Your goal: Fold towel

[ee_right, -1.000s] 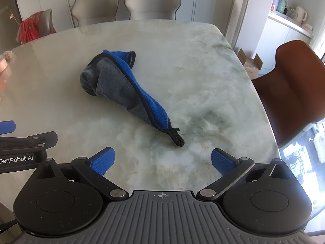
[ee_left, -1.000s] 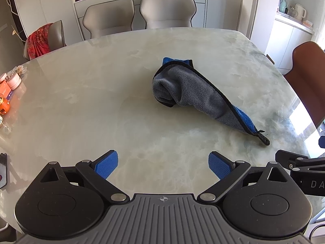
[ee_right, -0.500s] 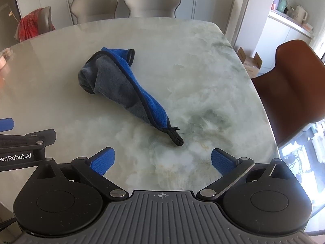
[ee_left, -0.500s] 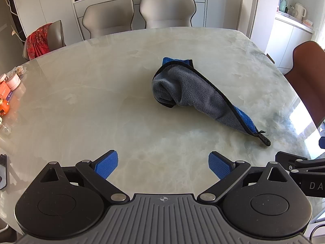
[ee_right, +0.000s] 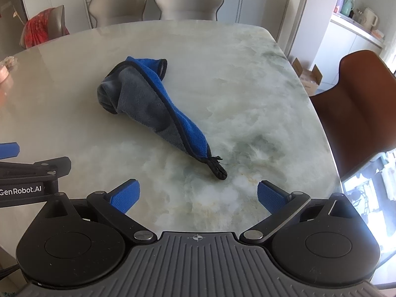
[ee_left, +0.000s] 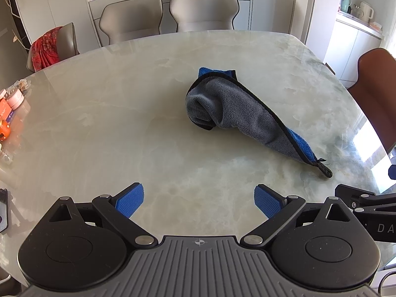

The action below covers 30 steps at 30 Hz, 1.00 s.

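A grey and blue towel lies bunched in a long cone on the marble table, its black hanging loop at the near right tip. It also shows in the right wrist view, the loop just ahead of the fingers. My left gripper is open and empty, above the table short of the towel. My right gripper is open and empty, close to the loop end. Each gripper's side shows in the other's view.
Two beige chairs stand at the far edge, a chair with a red cloth at the far left, a brown chair at the right. Small jars and packets lie at the left table edge. A cardboard box sits on the floor.
The right gripper has moved slightly forward, so the towel's loop end sits nearer its fingers. The left gripper is nearly still. The towel has not moved.
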### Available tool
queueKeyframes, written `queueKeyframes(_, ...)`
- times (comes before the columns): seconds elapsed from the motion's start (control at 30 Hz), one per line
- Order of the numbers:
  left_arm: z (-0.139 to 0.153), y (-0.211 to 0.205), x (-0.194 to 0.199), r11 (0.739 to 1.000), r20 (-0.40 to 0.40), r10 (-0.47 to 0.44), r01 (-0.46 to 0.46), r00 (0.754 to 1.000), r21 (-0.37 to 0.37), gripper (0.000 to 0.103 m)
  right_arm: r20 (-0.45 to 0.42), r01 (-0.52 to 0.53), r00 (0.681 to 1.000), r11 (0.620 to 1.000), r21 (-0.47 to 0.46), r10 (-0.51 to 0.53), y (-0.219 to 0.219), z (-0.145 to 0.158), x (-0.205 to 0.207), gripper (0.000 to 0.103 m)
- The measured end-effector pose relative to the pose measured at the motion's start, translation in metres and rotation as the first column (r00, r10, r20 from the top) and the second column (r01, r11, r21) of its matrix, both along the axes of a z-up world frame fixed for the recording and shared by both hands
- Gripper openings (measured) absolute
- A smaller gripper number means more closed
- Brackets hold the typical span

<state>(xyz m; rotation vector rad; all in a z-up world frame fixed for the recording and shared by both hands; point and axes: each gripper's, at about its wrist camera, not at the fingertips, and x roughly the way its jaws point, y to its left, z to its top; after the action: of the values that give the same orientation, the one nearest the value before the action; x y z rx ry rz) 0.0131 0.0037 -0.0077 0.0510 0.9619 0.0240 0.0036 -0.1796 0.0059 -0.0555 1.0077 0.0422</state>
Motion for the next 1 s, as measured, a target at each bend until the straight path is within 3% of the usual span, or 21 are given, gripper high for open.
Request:
queueKeyframes(0.2,0.0,0.001,0.006,1.0,-0.004,-0.012,0.012,1.0,0.003,0.098,0.067,-0.015,0.998,0.998,0.057,0.011,-0.001,0.007,0.0,0.102)
queueKeyframes(0.6,0.001,0.007,0.03,0.995,0.005,-0.094,0.094,0.996,0.036,0.098,0.147,-0.123,0.983,0.99,0.073,0.112,0.003,0.011,0.015,0.1)
queueKeyframes(0.7,0.001,0.017,0.041,0.993,0.016,-0.116,0.117,0.993,-0.024,0.098,0.153,-0.153,0.978,0.985,0.075,0.141,0.004,0.008,0.023,0.091)
queueKeyframes(0.77,0.001,0.023,0.049,0.99,0.022,-0.127,0.128,0.992,-0.054,0.098,0.137,-0.171,0.978,0.981,0.089,0.158,0.004,0.004,0.03,0.077)
queueKeyframes(1.0,-0.008,0.025,0.071,0.98,0.045,-0.2,0.2,0.979,0.018,0.098,0.076,-0.176,0.983,0.975,0.132,0.167,0.002,-0.02,0.054,0.06)
